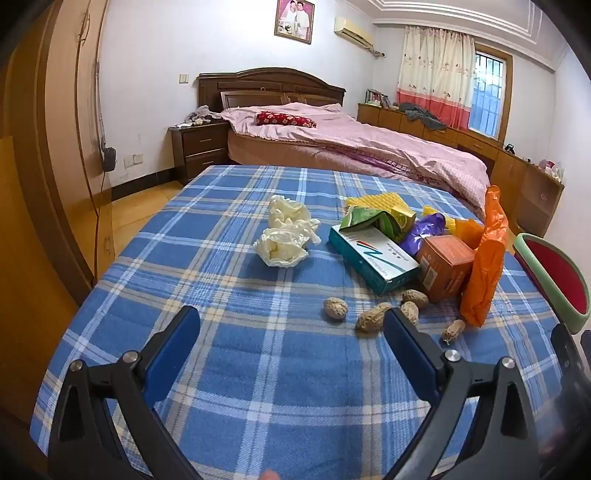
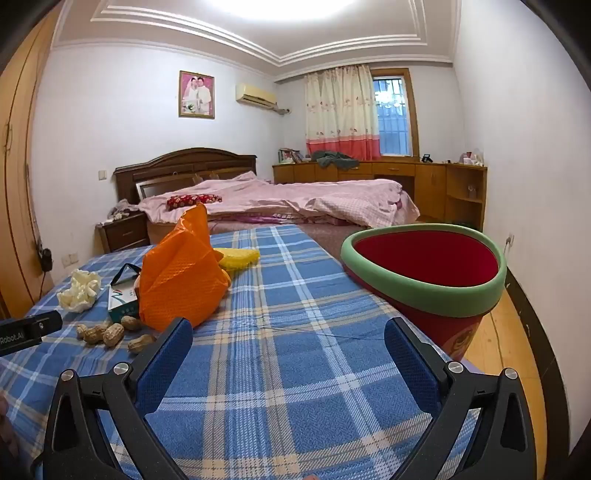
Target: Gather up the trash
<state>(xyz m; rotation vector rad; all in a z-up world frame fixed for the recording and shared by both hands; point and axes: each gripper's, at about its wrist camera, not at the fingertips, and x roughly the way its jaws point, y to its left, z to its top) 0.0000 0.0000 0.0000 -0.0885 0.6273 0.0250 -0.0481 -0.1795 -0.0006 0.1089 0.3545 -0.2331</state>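
Both claws, left claw (image 1: 291, 321) and right claw (image 2: 288, 332), are gaping wide and gripping nothing, the "Robot.AI"-marked left claw showing beside the red bin (image 2: 424, 258), whose contents are hidden.

Plaid-covered table (image 1: 229, 354), tissues (image 1: 284, 236), boxes (image 1: 373, 258), peanuts (image 1: 369, 315), bin (image 2: 424, 280)

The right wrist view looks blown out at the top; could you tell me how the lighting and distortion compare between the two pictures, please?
Right wrist view: a ceiling light glares white along the top edge, and the red bin bulges near the lens. Left wrist view: no such glare, even light, soft shadows under the peanuts. Both views: fisheye bending of walls and dark corners.
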